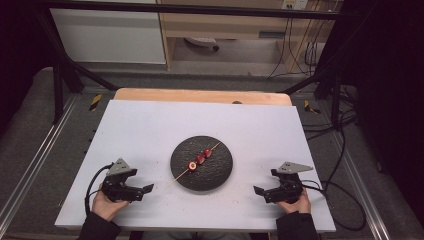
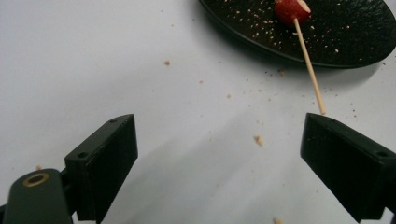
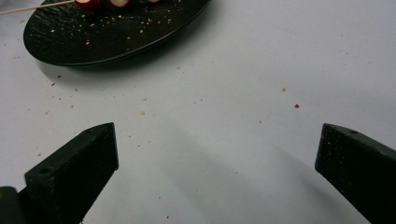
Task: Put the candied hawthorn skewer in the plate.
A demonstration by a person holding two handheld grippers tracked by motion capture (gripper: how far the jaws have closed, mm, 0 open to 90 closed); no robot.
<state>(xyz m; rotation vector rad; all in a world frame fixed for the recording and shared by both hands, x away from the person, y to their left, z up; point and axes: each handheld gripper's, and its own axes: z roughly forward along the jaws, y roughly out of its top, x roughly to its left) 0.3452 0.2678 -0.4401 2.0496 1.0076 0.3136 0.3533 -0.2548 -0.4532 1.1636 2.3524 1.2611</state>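
Jaws gape, matte black blocks, beside thin wooden skewer point(image 2: 309, 65).

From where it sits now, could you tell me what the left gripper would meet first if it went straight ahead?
Probably the skewer: its bare end lies just beyond the open left gripper, ahead of the black plate. Depth is uncertain.

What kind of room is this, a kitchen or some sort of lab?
Probably a lab recording bench: a black frame surrounds the white table, cables trail across the floor, and a skewer on a plate looks staged.
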